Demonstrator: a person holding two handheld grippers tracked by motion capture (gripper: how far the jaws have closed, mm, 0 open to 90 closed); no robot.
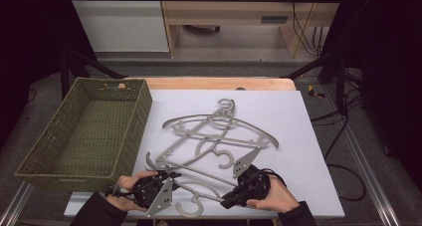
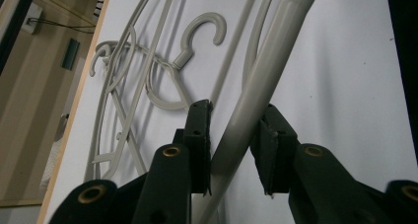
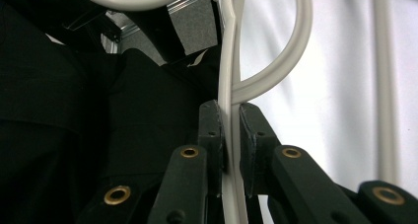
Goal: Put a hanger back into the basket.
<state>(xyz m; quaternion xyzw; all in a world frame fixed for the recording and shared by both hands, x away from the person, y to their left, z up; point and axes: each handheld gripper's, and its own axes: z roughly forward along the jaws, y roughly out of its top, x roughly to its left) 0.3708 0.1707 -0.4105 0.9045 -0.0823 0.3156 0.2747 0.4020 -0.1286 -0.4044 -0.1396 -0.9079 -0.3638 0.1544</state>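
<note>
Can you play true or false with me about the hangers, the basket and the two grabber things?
1. The green woven basket has hangers in it. False: it is empty; the grey hangers lie on the white board.
2. The right gripper pinches a thin hanger bar. True.
3. The left gripper has a thick hanger arm between its jaws. True.
4. The basket sits right of the hangers. False: it sits to their left.
</note>
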